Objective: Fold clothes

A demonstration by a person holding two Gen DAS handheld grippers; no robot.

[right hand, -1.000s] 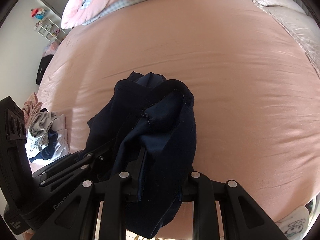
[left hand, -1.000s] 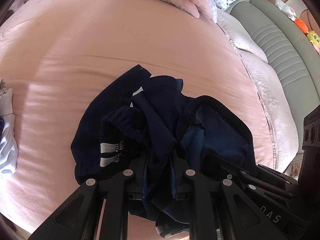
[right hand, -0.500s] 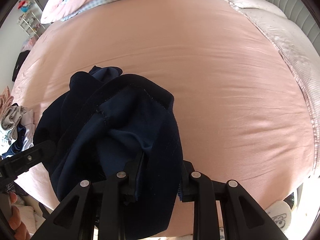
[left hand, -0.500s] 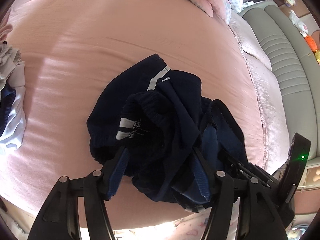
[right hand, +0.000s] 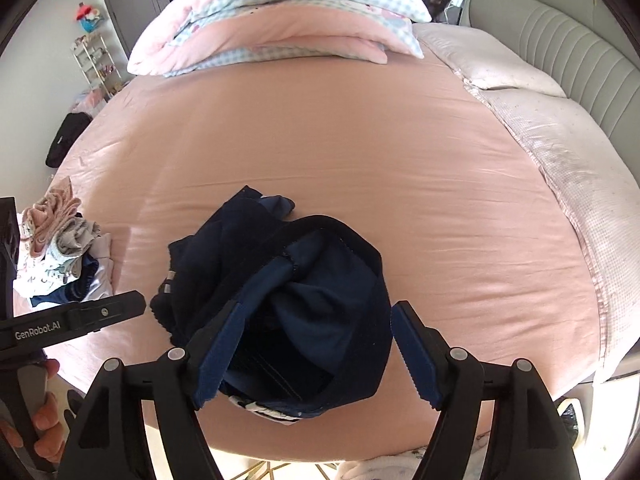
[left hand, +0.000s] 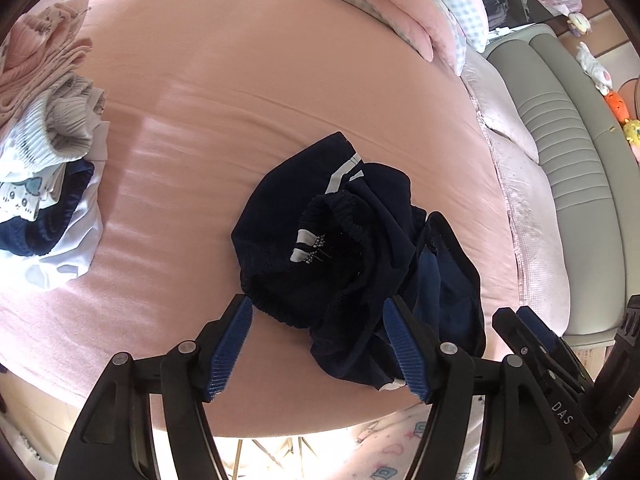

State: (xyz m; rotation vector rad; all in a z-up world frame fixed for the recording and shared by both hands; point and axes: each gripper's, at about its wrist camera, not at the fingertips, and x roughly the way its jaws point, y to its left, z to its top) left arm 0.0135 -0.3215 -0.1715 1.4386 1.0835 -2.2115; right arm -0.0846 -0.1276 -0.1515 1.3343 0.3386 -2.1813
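A crumpled dark navy garment (left hand: 344,248) with white stripes and an elastic waistband lies in a heap on the pink bed sheet (left hand: 248,92) near the front edge. It also shows in the right wrist view (right hand: 288,292). My left gripper (left hand: 318,312) is open, its blue-padded fingers either side of the heap's near edge. My right gripper (right hand: 316,320) is open too, with the garment between its fingers, not pinched. The right gripper's body (left hand: 560,364) shows at the right of the left wrist view.
A pile of other clothes (left hand: 44,152) lies at the bed's left edge, also in the right wrist view (right hand: 60,252). Pink and checked pillows (right hand: 280,28) sit at the far end. A grey padded headboard (left hand: 560,152) runs along the right.
Both grippers have opened and let go of the navy garment, which now lies on the bed. Both have drawn back and up from it.
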